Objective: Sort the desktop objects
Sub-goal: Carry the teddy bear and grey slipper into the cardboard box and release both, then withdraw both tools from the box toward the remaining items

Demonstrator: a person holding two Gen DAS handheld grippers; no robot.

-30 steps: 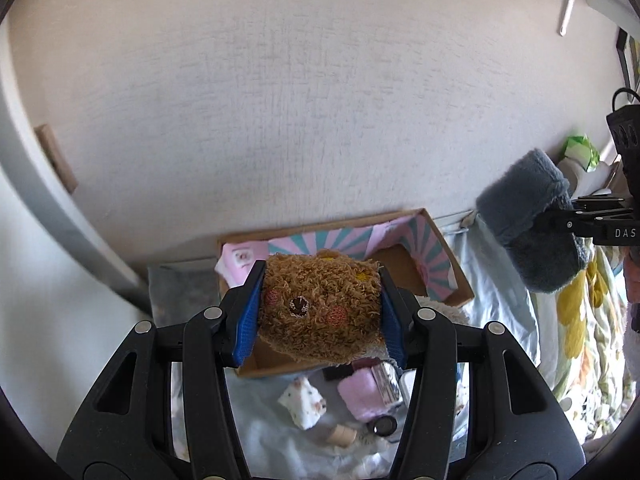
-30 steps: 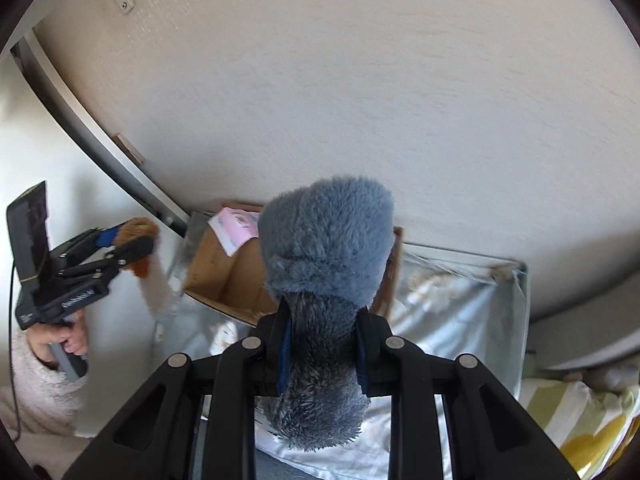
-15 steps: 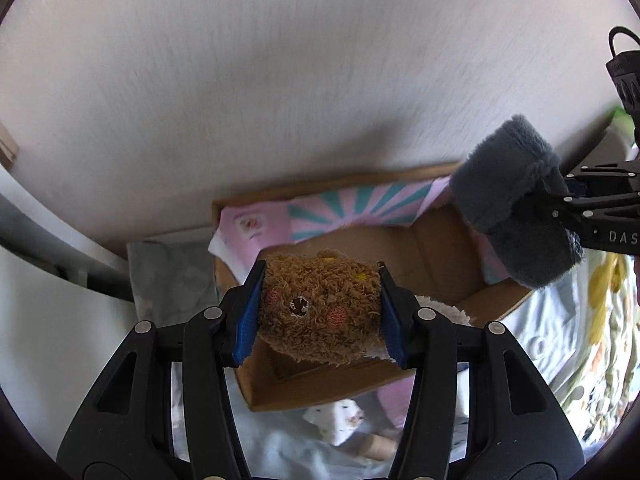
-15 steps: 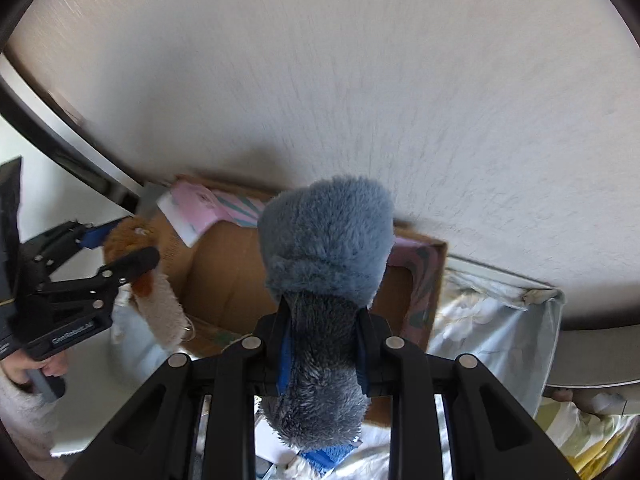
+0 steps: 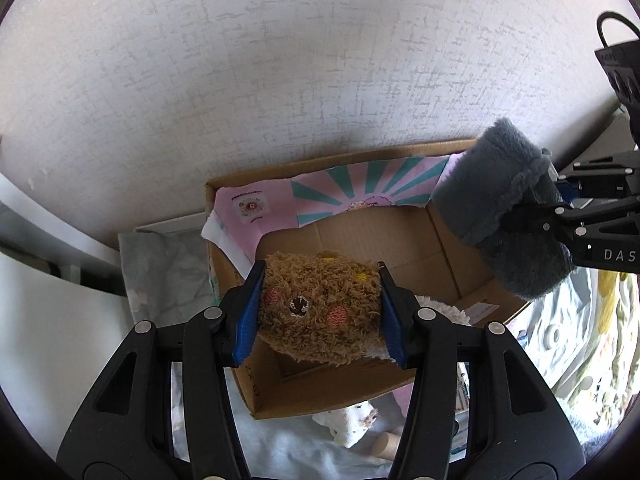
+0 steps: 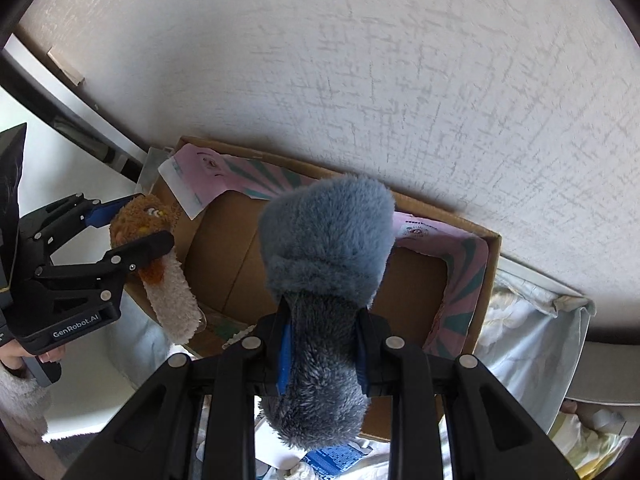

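Note:
My left gripper [image 5: 320, 312] is shut on a brown plush toy [image 5: 316, 308] with pink cheeks and a white lower part, held over the near left edge of an open cardboard box [image 5: 360, 240]. It also shows in the right wrist view [image 6: 140, 224]. My right gripper [image 6: 322, 344] is shut on a fluffy grey-blue slipper [image 6: 328, 264], held over the box's [image 6: 416, 280] middle. The slipper also shows in the left wrist view [image 5: 504, 208] at the box's right side. The box floor is bare, with pink and teal paper [image 5: 360, 192] along its walls.
The box stands against a white textured wall [image 5: 280, 60] on a pale blue cloth [image 5: 168, 264]. A small white plush [image 5: 352, 424] and a wooden cylinder [image 5: 386, 446] lie on the cloth in front of the box. Floral fabric [image 5: 580, 340] lies to the right.
Both grippers have moved forward and closer to the box. The brown plush and the grey slipper now hang over the box opening, and the box looks larger in both views.

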